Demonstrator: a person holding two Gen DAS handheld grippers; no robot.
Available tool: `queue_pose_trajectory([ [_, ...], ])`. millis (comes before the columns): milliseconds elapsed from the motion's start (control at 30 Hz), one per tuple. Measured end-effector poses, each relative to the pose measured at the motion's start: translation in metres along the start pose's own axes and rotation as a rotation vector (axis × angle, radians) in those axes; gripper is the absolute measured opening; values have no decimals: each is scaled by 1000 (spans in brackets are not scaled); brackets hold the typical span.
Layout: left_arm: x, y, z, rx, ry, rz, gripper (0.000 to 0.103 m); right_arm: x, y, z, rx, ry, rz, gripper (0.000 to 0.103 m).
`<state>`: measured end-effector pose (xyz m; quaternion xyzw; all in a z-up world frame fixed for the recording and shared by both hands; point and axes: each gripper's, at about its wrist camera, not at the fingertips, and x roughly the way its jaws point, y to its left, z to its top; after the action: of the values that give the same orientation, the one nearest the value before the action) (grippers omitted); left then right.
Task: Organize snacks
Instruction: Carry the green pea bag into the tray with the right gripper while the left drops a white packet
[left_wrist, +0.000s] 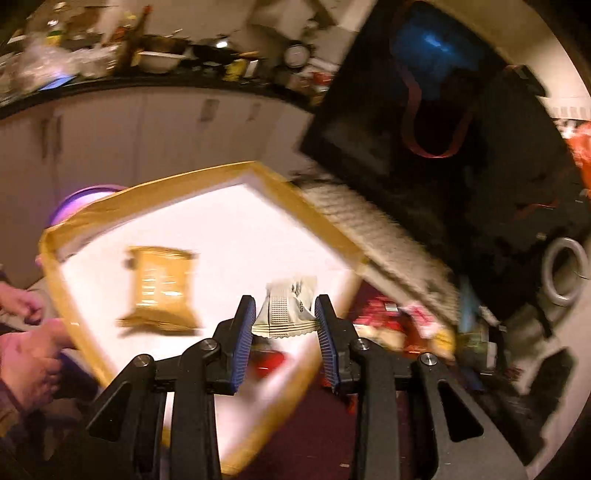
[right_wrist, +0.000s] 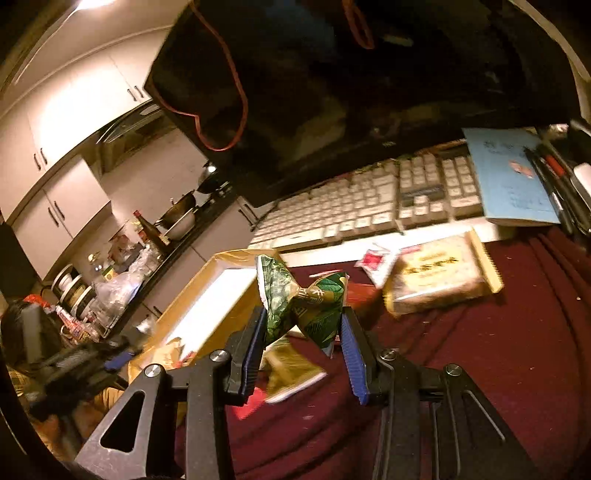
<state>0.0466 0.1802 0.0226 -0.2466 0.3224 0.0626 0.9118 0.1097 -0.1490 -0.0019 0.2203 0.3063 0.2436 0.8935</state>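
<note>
My left gripper (left_wrist: 285, 308) is shut on a small white snack packet (left_wrist: 288, 312), held over the white box with tan taped edges (left_wrist: 295, 199). A tan snack packet (left_wrist: 162, 286) lies inside that box. In the right wrist view my right gripper (right_wrist: 303, 323) is shut on a crumpled green snack packet (right_wrist: 303, 301), lifted above the dark red cloth (right_wrist: 498, 350). The box (right_wrist: 221, 291) sits to its left, and the left gripper (right_wrist: 110, 360) shows blurred at the lower left. More packets lie under and behind the green one.
A beige wrapped snack pack (right_wrist: 439, 277) and a small red-and-white packet (right_wrist: 376, 262) lie on the cloth. A white keyboard (right_wrist: 369, 206), blue booklet (right_wrist: 509, 173) and black bag with red handles (right_wrist: 295, 92) stand behind. A person's hands (left_wrist: 26, 332) are at the left.
</note>
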Motion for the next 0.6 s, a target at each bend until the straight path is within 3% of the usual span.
queue_pose_trajectory([
  [133,21,24,2,-36,72,0,31,19,47,2,-59,91,102,40],
  [300,30,33,-2,-42,109,-15,31,64,117,3,-205,192,137,40],
  [433,37,31,-4,10,144,27,31,117,146,7,-262,276,87,40],
  [600,40,19,-9,134,175,116,31,168,152,-2,-258,345,46,40],
])
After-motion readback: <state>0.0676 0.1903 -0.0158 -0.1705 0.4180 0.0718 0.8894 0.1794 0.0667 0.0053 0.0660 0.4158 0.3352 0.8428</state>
